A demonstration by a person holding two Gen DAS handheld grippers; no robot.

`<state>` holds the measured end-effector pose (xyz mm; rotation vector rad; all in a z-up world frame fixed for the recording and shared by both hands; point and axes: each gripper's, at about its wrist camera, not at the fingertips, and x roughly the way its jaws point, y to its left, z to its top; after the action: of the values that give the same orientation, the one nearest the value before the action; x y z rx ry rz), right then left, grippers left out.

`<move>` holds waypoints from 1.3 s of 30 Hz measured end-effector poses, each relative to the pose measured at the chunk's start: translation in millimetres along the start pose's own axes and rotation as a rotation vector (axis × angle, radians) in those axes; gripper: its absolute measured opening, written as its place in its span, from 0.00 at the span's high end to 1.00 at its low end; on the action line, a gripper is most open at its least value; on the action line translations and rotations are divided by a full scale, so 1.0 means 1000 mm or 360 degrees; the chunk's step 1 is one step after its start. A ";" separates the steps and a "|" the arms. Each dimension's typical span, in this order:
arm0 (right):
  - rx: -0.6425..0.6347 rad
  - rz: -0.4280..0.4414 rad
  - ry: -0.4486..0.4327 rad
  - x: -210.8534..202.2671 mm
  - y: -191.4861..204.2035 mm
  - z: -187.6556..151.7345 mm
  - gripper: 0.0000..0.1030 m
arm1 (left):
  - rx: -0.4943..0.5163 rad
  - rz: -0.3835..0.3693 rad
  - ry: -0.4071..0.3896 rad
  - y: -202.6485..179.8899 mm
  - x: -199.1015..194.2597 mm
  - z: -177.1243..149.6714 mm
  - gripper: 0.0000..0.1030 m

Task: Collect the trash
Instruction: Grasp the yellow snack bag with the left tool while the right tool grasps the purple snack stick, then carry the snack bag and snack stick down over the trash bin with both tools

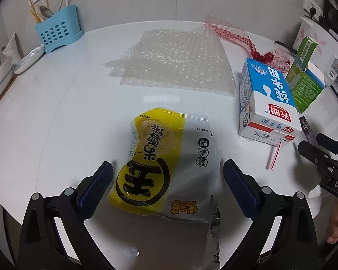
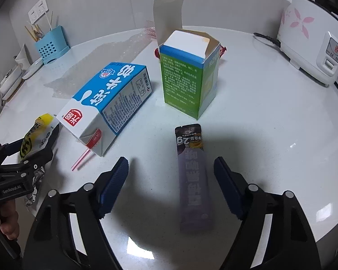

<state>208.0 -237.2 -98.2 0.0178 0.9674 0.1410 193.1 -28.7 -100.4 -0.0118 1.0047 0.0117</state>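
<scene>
While angled steeply down, left gripper [image 1: 167, 181] released, straddling snack bag [image 1: 166, 164]; right gripper [image 2: 171, 182] released astride sachet [image 2: 192, 175], milk carton [image 2: 106, 105] at 11 o'clock.

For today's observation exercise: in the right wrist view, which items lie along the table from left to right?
Yellow-and-white snack wrapper → blue-and-white milk carton lying on its side → upright green cardboard box with open flap → white rice cooker with pink flowers.

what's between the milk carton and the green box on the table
Only bare white table lies between the milk carton, lying on its side, and the upright green box; the right wrist view shows the gap clearly.
</scene>
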 end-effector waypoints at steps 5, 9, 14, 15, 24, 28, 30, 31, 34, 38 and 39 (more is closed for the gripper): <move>0.0022 -0.0020 0.0006 -0.003 -0.001 0.002 0.59 | -0.0001 0.0040 0.0027 -0.001 0.000 0.001 0.18; 0.0027 -0.0034 0.0031 -0.004 -0.001 0.003 0.79 | -0.0019 0.0055 0.0045 -0.001 -0.004 -0.001 0.27; 0.0054 -0.0025 0.0031 -0.006 -0.002 0.002 0.85 | -0.0027 0.0061 0.0050 -0.001 -0.009 -0.004 0.34; 0.0063 -0.0021 0.0029 -0.006 -0.003 0.002 0.85 | -0.0030 0.0058 0.0049 -0.001 -0.009 -0.005 0.35; 0.0079 0.0001 0.0011 -0.012 0.000 -0.002 0.88 | -0.0034 0.0050 0.0009 0.002 -0.019 -0.006 0.36; 0.0079 0.0004 -0.0008 -0.019 0.001 -0.002 0.88 | -0.0031 0.0048 -0.0025 0.002 -0.029 -0.007 0.36; 0.0080 0.0007 -0.0021 -0.024 0.001 -0.002 0.88 | -0.0028 0.0043 -0.0042 0.002 -0.034 -0.007 0.36; 0.0080 0.0008 -0.0028 -0.026 0.001 -0.003 0.88 | -0.0027 0.0039 -0.0050 0.002 -0.037 -0.008 0.36; 0.0080 0.0011 -0.0049 -0.034 0.002 -0.004 0.88 | -0.0020 0.0028 -0.0082 0.001 -0.047 -0.011 0.36; 0.0073 0.0019 -0.0084 -0.049 0.005 -0.009 0.88 | -0.0009 0.0014 -0.0123 0.000 -0.061 -0.018 0.36; 0.0068 0.0021 -0.0094 -0.053 0.006 -0.010 0.88 | -0.0006 0.0010 -0.0132 0.000 -0.064 -0.020 0.36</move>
<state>169.2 -238.0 -60.5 0.0676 0.9113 0.1314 141.9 -29.3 -56.8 -0.0116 0.9216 0.0198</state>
